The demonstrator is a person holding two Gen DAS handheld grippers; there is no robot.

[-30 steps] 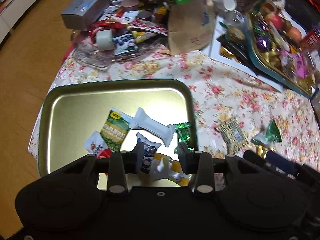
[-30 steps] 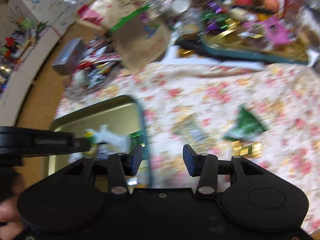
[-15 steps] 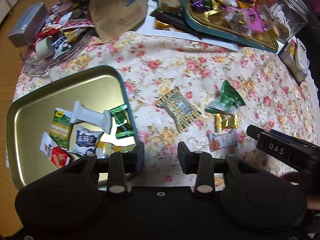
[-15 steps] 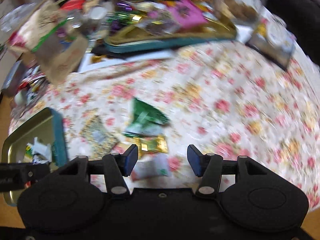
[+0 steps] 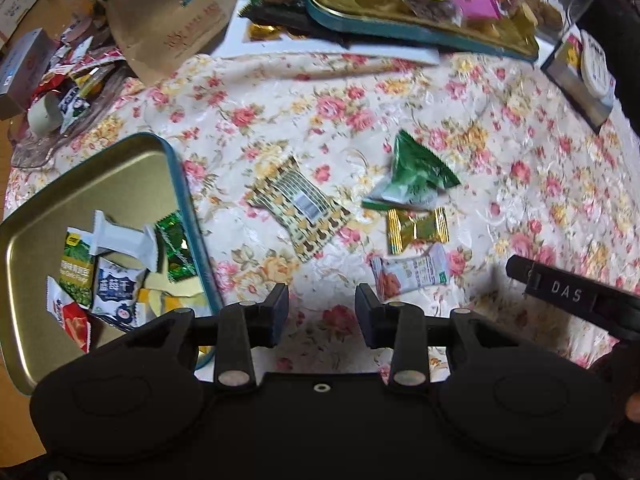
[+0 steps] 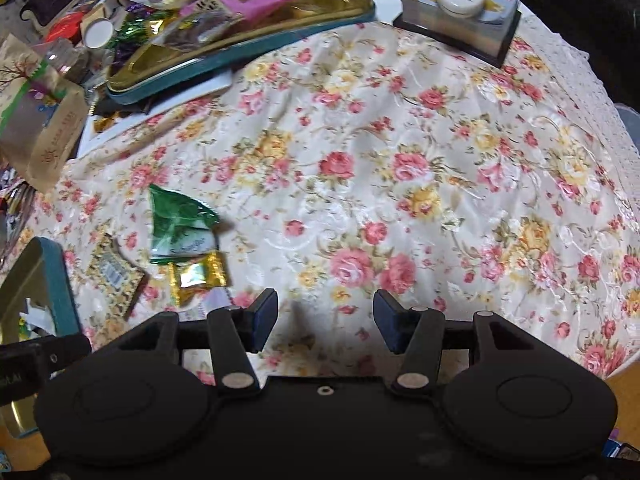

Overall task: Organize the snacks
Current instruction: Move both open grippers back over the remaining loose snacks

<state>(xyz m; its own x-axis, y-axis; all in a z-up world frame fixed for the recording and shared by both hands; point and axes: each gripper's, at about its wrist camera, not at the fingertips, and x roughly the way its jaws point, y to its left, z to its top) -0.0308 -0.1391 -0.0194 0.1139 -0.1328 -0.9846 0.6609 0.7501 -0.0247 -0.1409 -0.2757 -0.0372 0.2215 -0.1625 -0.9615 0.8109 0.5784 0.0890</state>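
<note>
A gold tray with a teal rim (image 5: 188, 216) lies at the left and holds several snack packets, among them a white bar (image 5: 124, 238) and a blue-and-white packet (image 5: 116, 292). On the floral cloth lie a patterned packet (image 5: 300, 208), a green packet (image 5: 416, 176), a gold candy (image 5: 416, 229) and a white packet with red print (image 5: 412, 274). My left gripper (image 5: 321, 314) is open and empty, above the cloth just right of the tray. My right gripper (image 6: 325, 320) is open and empty over bare cloth, right of the green packet (image 6: 180, 220) and gold candy (image 6: 198, 276).
A second teal-rimmed tray (image 6: 240, 52) full of sweets stands at the back. A brown paper bag (image 5: 168, 20) and a pile of wrappers (image 5: 76, 80) sit at the back left. A box with a remote control on it (image 6: 460, 12) stands at the back right.
Both grippers have swung right, away from the tray and over the cloth. The loose packets have come into view ahead of the left gripper. Both stayed open.
</note>
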